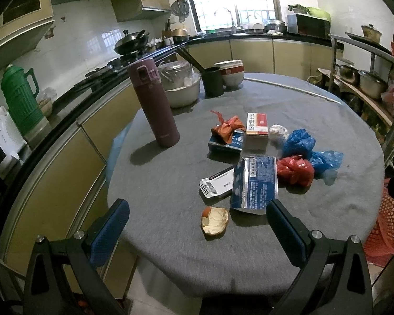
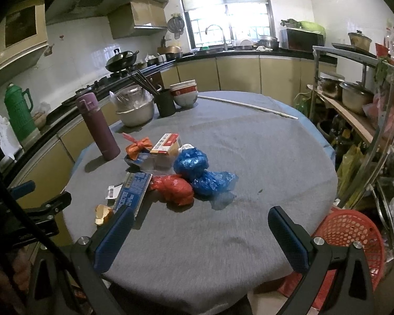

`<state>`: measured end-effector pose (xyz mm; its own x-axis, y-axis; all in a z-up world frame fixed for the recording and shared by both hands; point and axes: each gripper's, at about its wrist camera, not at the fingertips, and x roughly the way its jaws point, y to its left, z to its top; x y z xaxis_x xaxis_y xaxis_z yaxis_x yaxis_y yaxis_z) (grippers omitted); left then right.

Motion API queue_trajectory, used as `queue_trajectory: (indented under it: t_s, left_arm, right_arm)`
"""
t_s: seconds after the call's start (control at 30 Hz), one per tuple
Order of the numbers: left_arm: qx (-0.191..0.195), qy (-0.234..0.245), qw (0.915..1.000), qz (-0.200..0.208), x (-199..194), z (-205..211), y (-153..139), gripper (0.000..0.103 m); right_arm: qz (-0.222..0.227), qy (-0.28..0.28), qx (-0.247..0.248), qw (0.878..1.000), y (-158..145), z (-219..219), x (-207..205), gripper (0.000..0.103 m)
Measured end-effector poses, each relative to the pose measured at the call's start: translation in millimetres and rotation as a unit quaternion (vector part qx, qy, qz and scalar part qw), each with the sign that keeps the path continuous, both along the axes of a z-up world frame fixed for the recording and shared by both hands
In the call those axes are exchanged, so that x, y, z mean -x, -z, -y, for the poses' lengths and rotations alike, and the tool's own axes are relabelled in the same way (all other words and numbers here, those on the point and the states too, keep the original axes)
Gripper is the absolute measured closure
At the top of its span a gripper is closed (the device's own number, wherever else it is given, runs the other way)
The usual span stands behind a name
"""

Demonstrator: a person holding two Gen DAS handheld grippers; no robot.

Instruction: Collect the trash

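Peel (image 1: 214,221) lies flat before your left tongs (image 1: 197,232); both tongs gape empty, so pinching cloth (image 1: 170,249) instead looks likely.

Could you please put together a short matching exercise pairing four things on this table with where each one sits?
Things:
1. purple flask
2. orange peel
3. red plastic bag
4. stacked bowls

Places:
A. nearest the table's front edge, by the left gripper
B. far side, beside the dark chopstick cup
C. upright, left of the trash pile
D. touching the blue plastic bags

Pairs: 1-C, 2-A, 3-D, 4-B
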<state>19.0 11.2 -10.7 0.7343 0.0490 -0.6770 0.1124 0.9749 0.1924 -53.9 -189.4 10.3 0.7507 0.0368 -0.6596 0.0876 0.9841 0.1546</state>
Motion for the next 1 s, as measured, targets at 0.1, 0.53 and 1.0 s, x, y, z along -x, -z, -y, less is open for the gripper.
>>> queue_trajectory:
  t_s: [0.1,0.53,1.0]
  left_arm:
    - [0.002,0.001,1.0,0.002,2.7,-0.7,-2.3,0.0]
    - [0.005,0.003,0.9999,0.012,12.7,-2.4,-8.5,0.0]
    - [0.016,0.013,0.9991,-0.036,-25.0,7.9,8.6,0.0]
  right_arm:
    - [0.003,0.0,0.001,1.0,-2.3,-1.0,4.4,0.0]
    - [0.015,-0.002,-0.002,1.0,-10.6,-2.5,14.3,0.0]
    - [-0.007,-0.012,-0.023,1.0,-0.2,19.7,-41.9,0.0]
